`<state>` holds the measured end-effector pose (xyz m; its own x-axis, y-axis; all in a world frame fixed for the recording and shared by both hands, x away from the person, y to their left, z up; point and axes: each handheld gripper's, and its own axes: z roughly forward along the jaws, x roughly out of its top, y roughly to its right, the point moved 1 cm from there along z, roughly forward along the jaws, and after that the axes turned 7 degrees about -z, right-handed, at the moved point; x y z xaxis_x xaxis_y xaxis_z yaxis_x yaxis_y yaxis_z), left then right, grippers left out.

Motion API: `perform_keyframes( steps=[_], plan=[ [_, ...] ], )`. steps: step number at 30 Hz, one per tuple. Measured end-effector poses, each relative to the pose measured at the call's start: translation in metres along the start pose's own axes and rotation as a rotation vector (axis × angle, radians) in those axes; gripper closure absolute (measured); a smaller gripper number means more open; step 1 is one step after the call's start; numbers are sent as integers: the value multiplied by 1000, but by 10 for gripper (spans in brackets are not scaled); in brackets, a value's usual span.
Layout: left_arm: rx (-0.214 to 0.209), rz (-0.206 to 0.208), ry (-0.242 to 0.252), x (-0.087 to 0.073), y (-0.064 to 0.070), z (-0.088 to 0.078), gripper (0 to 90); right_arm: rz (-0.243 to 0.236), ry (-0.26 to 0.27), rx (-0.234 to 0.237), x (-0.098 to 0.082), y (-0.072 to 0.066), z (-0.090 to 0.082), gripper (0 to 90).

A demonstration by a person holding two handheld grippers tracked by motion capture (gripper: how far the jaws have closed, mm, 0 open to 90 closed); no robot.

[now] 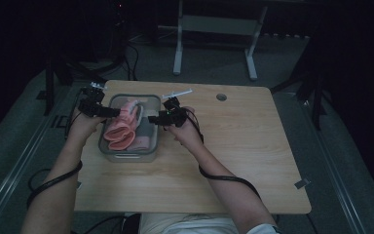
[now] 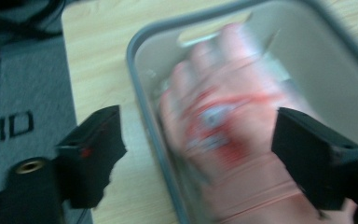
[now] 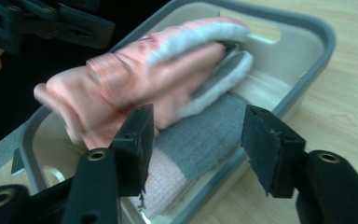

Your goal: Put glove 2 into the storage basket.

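1. Nearest the lens in the right gripper view are my right tongs [image 3: 196,144], black jaws standing apart with nothing between the pads; past them lies the grey tray [image 3: 307,28] on the wooden bench [image 3: 349,93].
2. Inside that tray a pink glove [image 3: 135,84] lies on top of folded cloths, one grey [image 3: 205,140] and one pale pink [image 3: 165,186] at the lower middle of the frame.
3. From the high view, the tray [image 1: 108,146] sits left of centre on the bench [image 1: 233,161], with the left tongs [image 1: 111,113] at its left rim and the right tongs [image 1: 152,118] at its right rim.
4. Left tongs [image 2: 196,154] are spread wide in the left gripper view, one jaw outside the tray wall, the other over the glove [image 2: 223,126]; the pads press on nothing.
5. My reading of the step: the glove has just been let go into the tray, and both tongs are free of it.
6. Long axis of the glove runs, in the high view [image 1: 121,127], from the lower left of the tray toward its upper right, white cuff at the upper end, fingers at the lower end; blur hides finer detail.
7. Next move, as I judge it: lift both tongs clear without snagging the fabric, or nudge the glove flat so nothing overhangs the rim.
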<state>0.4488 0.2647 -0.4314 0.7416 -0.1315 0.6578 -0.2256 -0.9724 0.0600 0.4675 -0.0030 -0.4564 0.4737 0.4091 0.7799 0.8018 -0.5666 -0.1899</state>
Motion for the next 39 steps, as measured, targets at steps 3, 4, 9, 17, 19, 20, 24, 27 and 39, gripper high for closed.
perform_keyframes(
  steps=[3,4,9,17,19,20,24,27,39],
  plan=[
    [-25,20,27,0,8,-6,134,-12,19,-1,0,1,-10,388],
    [-42,31,36,0,14,-8,121,-21,24,-1,-1,1,-12,383],
    [-101,107,83,-2,48,-14,79,-39,48,-1,-1,1,-23,285],
    [-190,219,158,-6,104,-17,78,-128,76,-18,-12,9,-48,160],
    [-203,242,175,-7,116,-17,78,-137,76,-21,-16,12,-53,156],
    [-216,248,190,-9,122,-17,78,-137,76,-21,-16,12,-53,156],
    [-255,284,205,-13,144,-15,64,-154,75,-26,-26,18,-65,151],
    [-280,319,175,-18,160,-10,19,-158,72,-44,-37,26,-77,150],
    [-364,398,139,-35,206,8,17,-154,59,-95,-70,49,-102,146]
  ],
)
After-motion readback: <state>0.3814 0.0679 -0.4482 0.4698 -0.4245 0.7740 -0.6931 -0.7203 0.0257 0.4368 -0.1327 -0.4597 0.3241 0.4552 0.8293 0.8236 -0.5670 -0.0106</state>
